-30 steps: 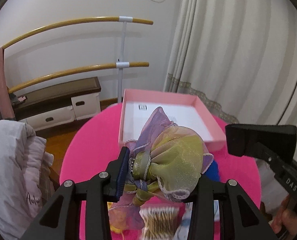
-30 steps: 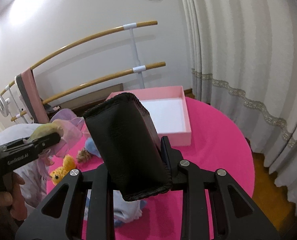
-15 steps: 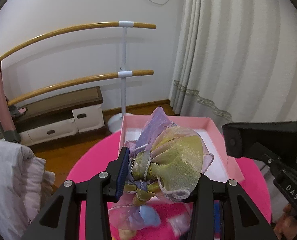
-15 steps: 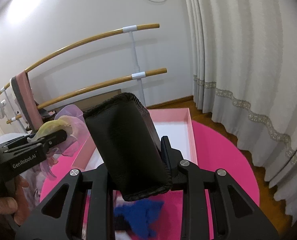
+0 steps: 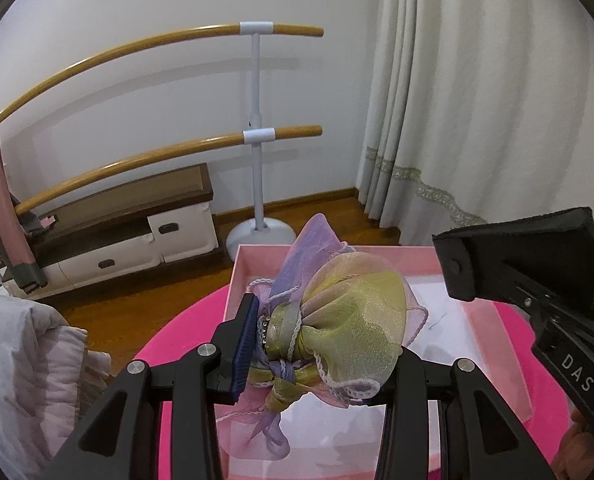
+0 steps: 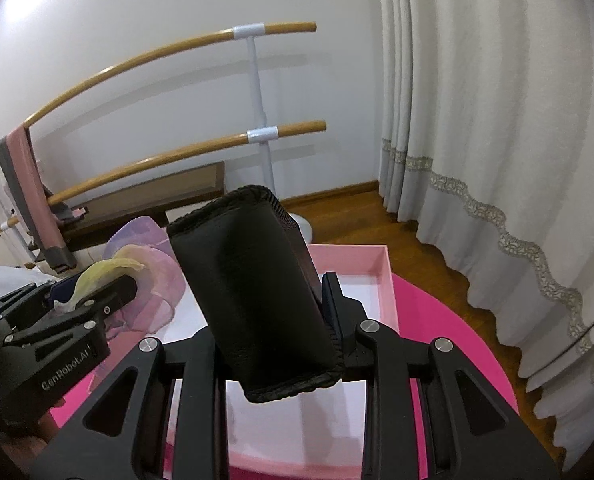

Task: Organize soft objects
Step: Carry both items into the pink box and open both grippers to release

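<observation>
Both loads moved fwd: over the pink box (image 5: 481,264) now, not the table (image 5: 165,352). Our left gripper (image 5: 321,344) stays clenched on organza pouch (image 5: 349,320), right gripper (image 6: 273,320) on black pouch (image 6: 253,292) at 3 o'clock. Drop-off's prob. next.

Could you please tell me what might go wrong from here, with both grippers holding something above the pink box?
1. The organza pouch has a loose tail hanging below the left gripper; it could snag the pink box rim on release.
2. The black pouch sits tilted in the right gripper and might tumble out unevenly.
3. The grippers are close together and could collide.
</observation>
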`<move>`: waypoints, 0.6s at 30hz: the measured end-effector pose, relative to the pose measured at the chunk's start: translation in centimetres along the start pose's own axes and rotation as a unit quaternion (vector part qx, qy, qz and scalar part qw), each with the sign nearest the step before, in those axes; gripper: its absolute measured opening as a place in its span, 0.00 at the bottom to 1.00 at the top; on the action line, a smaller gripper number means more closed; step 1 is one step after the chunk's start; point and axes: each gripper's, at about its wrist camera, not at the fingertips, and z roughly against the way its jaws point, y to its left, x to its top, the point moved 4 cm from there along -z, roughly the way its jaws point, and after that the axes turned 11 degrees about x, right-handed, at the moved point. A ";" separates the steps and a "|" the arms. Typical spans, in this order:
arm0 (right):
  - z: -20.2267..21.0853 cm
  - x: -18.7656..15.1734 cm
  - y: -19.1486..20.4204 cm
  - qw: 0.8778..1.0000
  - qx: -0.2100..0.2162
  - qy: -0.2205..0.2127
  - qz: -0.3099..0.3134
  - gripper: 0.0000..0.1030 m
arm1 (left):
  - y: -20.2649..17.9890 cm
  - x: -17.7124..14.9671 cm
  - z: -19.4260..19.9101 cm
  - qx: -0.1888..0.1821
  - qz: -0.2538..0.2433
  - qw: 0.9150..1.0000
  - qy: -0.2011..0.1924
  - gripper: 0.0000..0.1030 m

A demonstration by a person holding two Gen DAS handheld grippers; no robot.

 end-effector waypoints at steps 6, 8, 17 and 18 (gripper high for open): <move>-2.6 0.5 -1.1 1.000 -0.004 0.017 -0.012 0.25 | -0.5 2.0 -4.2 0.003 -0.005 1.000 0.015 0.53; -3.3 0.5 -1.3 1.000 -0.005 0.024 -0.016 0.33 | -0.6 2.2 -4.8 0.015 -0.011 1.000 0.013 0.67; -1.9 -0.7 -2.1 0.999 0.006 0.016 -0.038 0.97 | -0.3 1.1 -4.1 0.035 -0.010 0.999 -0.014 0.98; -1.6 -0.8 -2.2 0.999 0.011 0.012 -0.041 1.00 | -0.2 1.2 -3.8 0.035 -0.006 0.999 -0.016 0.98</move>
